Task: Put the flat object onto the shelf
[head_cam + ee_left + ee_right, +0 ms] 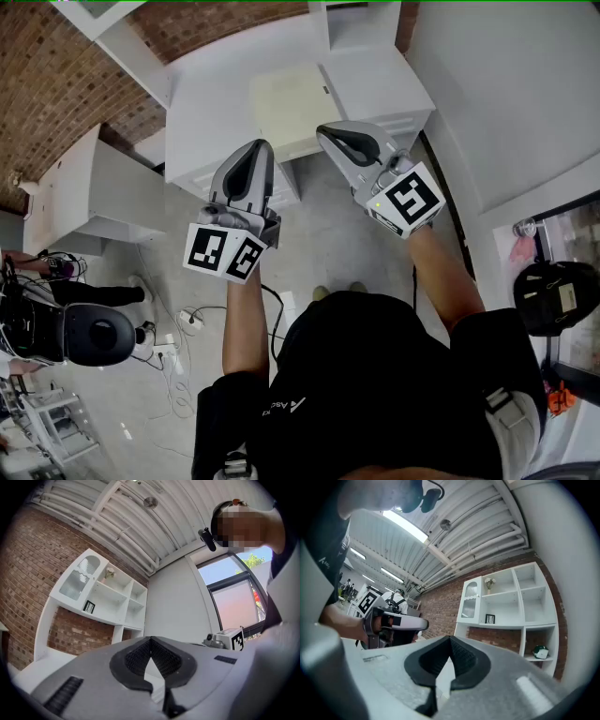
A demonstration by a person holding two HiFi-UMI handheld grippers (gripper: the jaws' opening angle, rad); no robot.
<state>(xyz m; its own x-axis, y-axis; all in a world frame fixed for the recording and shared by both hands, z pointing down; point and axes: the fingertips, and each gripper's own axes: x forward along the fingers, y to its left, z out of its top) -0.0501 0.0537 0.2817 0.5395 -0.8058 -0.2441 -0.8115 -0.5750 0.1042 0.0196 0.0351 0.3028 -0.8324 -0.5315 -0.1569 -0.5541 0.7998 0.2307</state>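
Note:
A flat cream square panel lies on the white counter in the head view, beyond both grippers. My left gripper and right gripper are held up side by side in front of it, both shut with nothing between the jaws. The left gripper view looks past its closed jaws to the white wall shelf with a small picture frame. Beyond the closed tips of the right gripper, the same shelf shows a frame and a green object.
A low white cabinet stands at the left by the brick wall. A black office chair and floor cables are at lower left. A dark bag-like item sits at the right near a window.

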